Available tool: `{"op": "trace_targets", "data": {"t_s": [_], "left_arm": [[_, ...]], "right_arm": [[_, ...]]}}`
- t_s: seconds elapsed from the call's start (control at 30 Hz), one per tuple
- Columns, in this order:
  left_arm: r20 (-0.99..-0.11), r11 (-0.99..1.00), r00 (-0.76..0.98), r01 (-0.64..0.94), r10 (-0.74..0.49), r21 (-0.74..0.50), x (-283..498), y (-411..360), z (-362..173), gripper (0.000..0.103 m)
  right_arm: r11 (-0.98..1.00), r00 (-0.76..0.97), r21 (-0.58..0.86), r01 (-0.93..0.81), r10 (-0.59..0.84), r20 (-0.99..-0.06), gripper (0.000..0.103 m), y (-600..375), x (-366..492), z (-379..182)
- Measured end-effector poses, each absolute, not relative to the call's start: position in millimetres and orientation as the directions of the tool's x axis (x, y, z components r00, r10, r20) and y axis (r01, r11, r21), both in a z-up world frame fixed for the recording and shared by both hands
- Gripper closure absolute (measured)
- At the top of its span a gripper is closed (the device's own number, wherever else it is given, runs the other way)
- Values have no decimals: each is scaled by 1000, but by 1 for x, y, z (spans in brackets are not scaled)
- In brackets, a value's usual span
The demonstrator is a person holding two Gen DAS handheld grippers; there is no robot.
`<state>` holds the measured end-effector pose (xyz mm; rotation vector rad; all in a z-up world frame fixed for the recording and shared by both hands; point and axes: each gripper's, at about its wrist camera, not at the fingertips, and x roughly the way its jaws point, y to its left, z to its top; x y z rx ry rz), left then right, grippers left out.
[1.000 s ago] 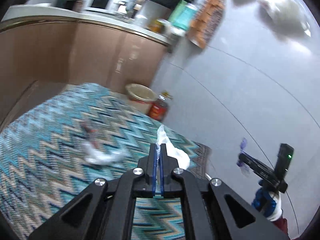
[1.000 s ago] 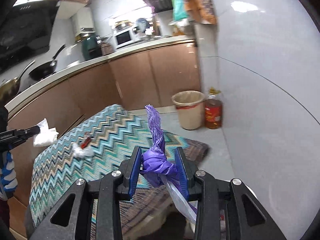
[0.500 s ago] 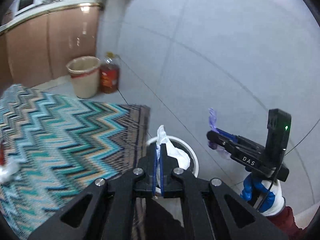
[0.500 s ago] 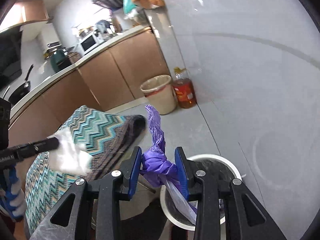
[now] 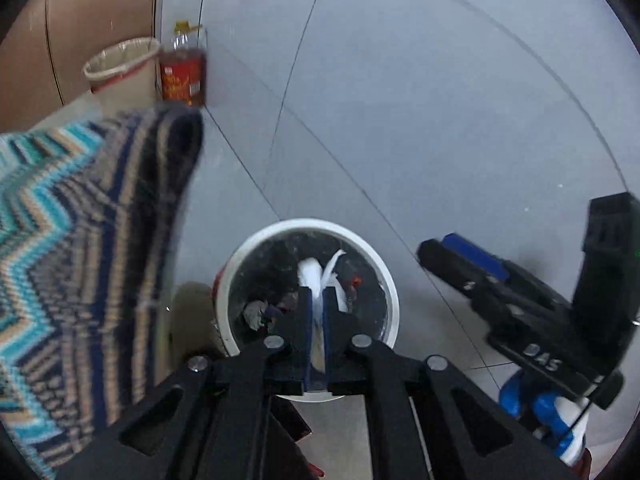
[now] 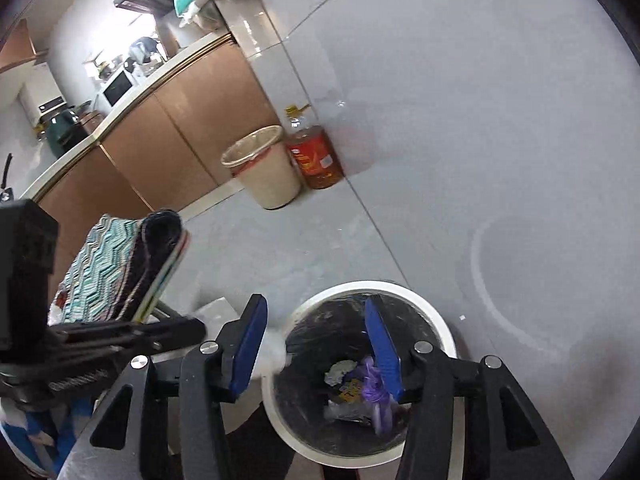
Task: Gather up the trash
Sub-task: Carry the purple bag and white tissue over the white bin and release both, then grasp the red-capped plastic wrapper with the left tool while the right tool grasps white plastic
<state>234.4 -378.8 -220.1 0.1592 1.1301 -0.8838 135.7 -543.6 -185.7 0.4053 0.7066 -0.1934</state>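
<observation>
A white round trash bin (image 5: 390, 280) with a black liner stands on the floor below both grippers; it also shows in the right wrist view (image 6: 436, 312). My left gripper (image 5: 316, 304) is shut on a white crumpled tissue (image 5: 310, 276) and holds it over the bin's mouth. My right gripper (image 6: 316, 344) is open above the bin. A purple wad (image 6: 376, 388) lies inside the bin beside its right finger, with other scraps (image 6: 340, 372). The right gripper also shows at the right of the left wrist view (image 5: 472, 264).
A table with a zigzag cloth (image 5: 80, 240) stands left of the bin; its corner also shows in the right wrist view (image 6: 120, 268). A beige waste basket (image 6: 264, 168) and an oil bottle (image 6: 316, 152) stand by brown cabinets (image 6: 200, 120). Grey tiled floor (image 6: 480, 140) surrounds the bin.
Both grippers swung from the table to over the white bin. My right gripper opened and the purple wad dropped into the bin. The left gripper stays shut on the tissue.
</observation>
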Motion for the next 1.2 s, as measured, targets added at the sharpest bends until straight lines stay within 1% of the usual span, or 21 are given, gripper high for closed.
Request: {"op": "trace_targets", "data": {"t_s": [0.1, 0.17, 0.2, 0.23, 0.27, 0.4, 0.57, 0.77, 0.97, 1.03, 1.17, 1.2], "left_arm": [[-826, 644, 122, 692, -550, -326, 228, -372, -221, 96], [-819, 637, 126, 698, -560, -328, 227, -367, -218, 86], [-810, 632, 125, 697, -572, -338, 226, -361, -214, 77], [-804, 630, 127, 696, -581, -345, 225, -357, -211, 72], [-798, 628, 129, 695, -589, -351, 224, -353, -207, 71], [-771, 625, 148, 688, -619, -369, 222, -329, -186, 71], [-738, 639, 212, 681, -641, -359, 220, -296, -160, 71], [-695, 695, 349, 652, -629, -302, 213, -238, -127, 71], [-636, 739, 454, 608, -624, -291, 208, -174, -102, 71], [-613, 749, 487, 597, -623, -288, 206, -152, -93, 71], [-580, 767, 534, 576, -614, -281, 198, -109, -74, 71], [-572, 776, 550, 564, -608, -282, 197, -96, -68, 69]], "right_arm": [[911, 742, 276, 305, -45, -669, 53, -543, 133, -183], [913, 742, 267, 307, -54, -668, 53, -540, 132, -181], [913, 745, 267, 308, -57, -665, 53, -539, 130, -178], [913, 749, 267, 308, -60, -660, 53, -537, 131, -176], [913, 753, 267, 309, -63, -655, 52, -534, 131, -174], [919, 770, 258, 297, -71, -634, 51, -522, 129, -158], [938, 792, 229, 261, -73, -606, 51, -500, 124, -134], [959, 826, 190, 210, -70, -560, 50, -470, 119, -101], [982, 863, 142, 124, -36, -505, 50, -429, 118, -66], [988, 875, 126, 87, -15, -483, 49, -412, 118, -54], [995, 887, 95, 37, 11, -461, 48, -380, 118, -35], [996, 890, 89, 26, 18, -456, 48, -375, 119, -33]]}}
